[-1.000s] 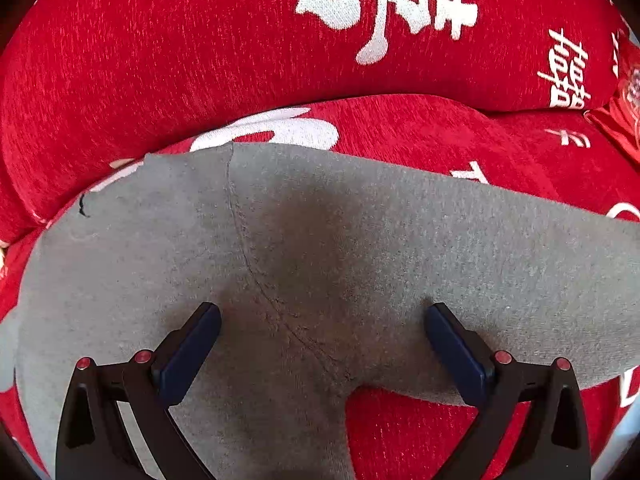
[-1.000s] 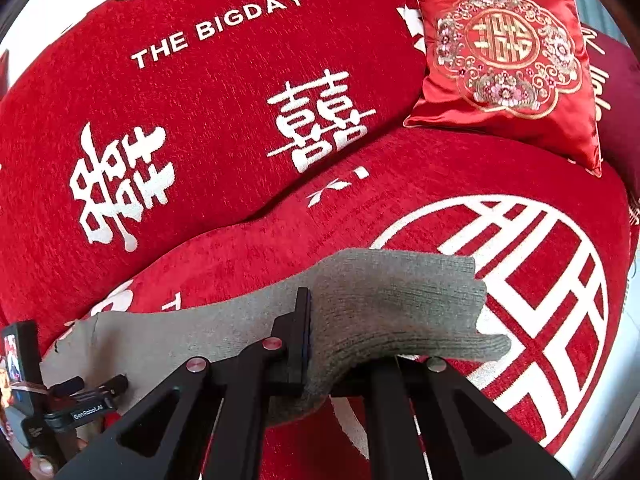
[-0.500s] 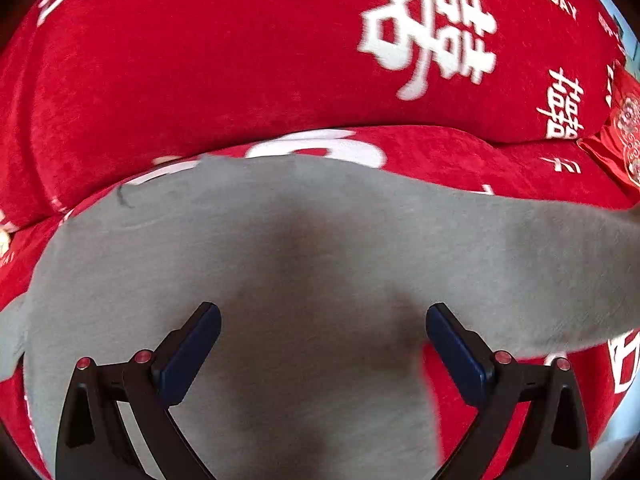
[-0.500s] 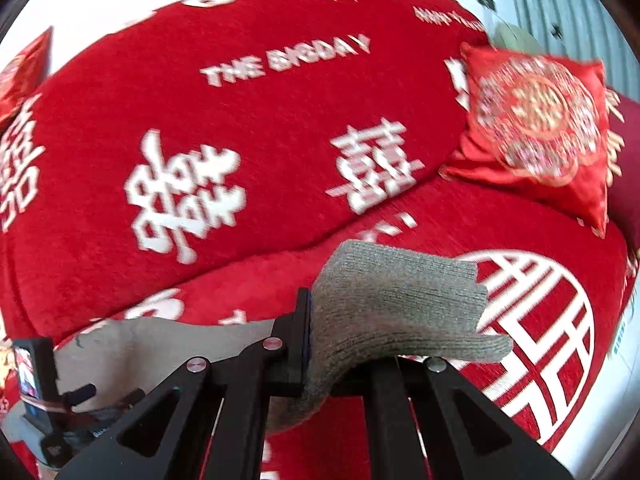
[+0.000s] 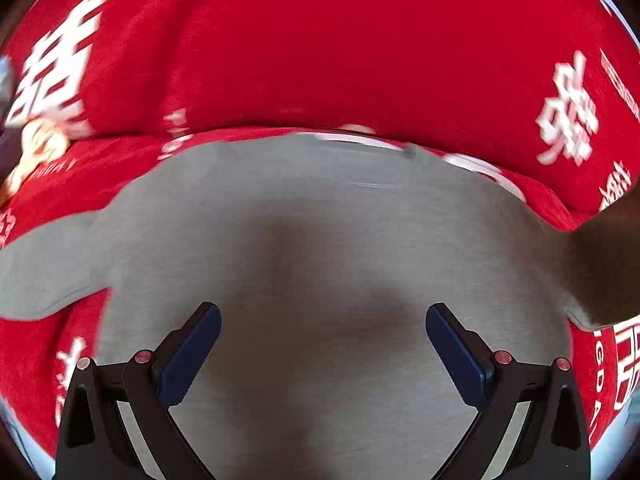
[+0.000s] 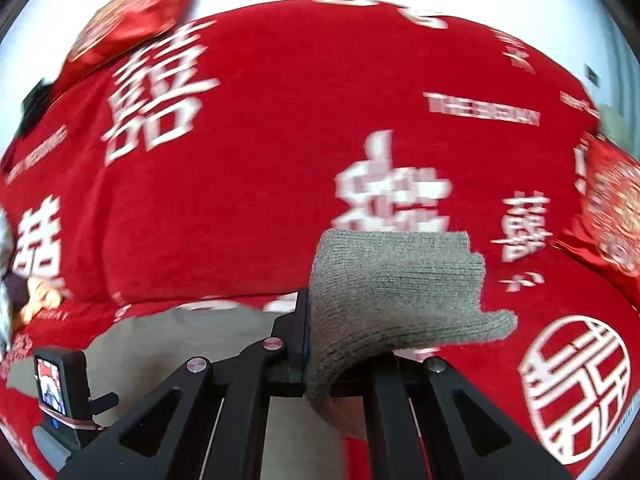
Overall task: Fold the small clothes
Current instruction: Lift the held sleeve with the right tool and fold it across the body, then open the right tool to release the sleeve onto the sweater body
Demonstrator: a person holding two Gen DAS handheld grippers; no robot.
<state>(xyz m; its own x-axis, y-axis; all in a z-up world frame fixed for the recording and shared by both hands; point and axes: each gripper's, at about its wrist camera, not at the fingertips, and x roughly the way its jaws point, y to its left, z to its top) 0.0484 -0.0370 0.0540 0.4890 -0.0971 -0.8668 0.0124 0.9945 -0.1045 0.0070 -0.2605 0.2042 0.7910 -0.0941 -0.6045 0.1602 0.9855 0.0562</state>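
A small grey knit garment lies spread on a red sofa seat with white characters. My left gripper is open and empty just above the garment's middle, with its blue pads wide apart. My right gripper is shut on the garment's ribbed cuff and holds it lifted above the seat. The rest of the garment trails down to the left. The left gripper's body shows at the lower left of the right wrist view.
The red sofa backrest rises right behind the garment. A red embroidered cushion sits at the right and another on top of the backrest at the left. A small pale object lies at the seat's left.
Both views have swung left along the sofa. My right gripper has carried the cuff left and higher. My left gripper now sits over the garment's middle, still open.
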